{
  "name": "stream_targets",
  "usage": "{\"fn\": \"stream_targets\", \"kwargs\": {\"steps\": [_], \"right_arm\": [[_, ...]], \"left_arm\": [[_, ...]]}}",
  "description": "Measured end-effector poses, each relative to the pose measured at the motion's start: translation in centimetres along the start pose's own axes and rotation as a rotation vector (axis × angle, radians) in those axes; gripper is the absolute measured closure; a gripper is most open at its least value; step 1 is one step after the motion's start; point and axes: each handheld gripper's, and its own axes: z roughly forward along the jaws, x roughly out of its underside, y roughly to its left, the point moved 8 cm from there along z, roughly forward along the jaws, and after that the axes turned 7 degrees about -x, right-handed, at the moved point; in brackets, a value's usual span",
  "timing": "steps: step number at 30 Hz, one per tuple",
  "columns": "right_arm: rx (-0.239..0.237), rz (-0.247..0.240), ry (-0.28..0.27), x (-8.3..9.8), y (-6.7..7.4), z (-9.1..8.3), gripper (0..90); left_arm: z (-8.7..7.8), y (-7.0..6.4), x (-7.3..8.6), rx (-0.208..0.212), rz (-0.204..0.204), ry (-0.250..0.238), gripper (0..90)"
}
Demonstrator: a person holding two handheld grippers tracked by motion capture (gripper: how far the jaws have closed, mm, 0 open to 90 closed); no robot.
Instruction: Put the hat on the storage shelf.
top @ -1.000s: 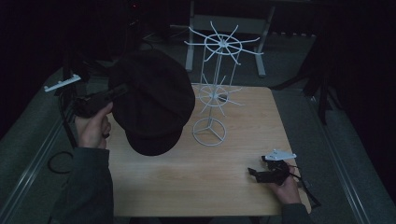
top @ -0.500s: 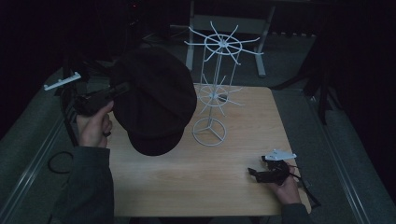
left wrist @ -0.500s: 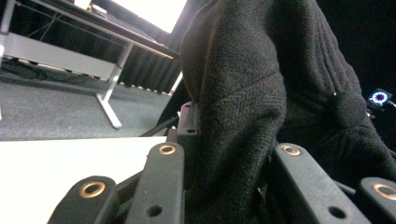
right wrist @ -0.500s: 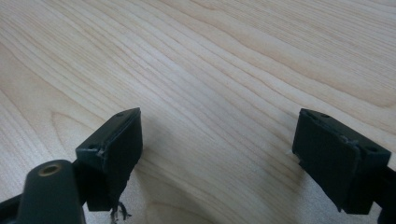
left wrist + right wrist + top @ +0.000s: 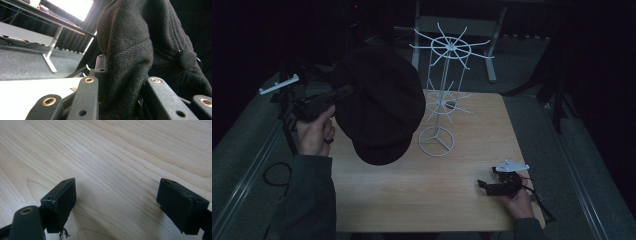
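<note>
My left tool (image 5: 343, 93) pinches the edge of the black hat (image 5: 379, 107), held up left of centre in the high view, above the counter (image 5: 462, 200) beside the white wire rack (image 5: 443, 90). My right tool (image 5: 488, 185) rests spread at lower right, nothing between its jaws.

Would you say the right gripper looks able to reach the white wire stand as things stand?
Probably yes: the right gripper is open and empty, with bare table between it and the white wire stand.

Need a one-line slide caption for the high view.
Left gripper holds a black cap up beside the white wire rack; right gripper rests open on the wooden table.
</note>
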Motion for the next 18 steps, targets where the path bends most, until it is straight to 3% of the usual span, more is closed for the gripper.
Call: {"fn": "stream_targets", "kwargs": {"steps": [18], "right_arm": [[0.001,0.0,0.0,0.0,0.0,0.0,15.9]], "left_arm": [[0.5,-1.6,-1.0,0.036,0.002,-0.016,74.3]]}}
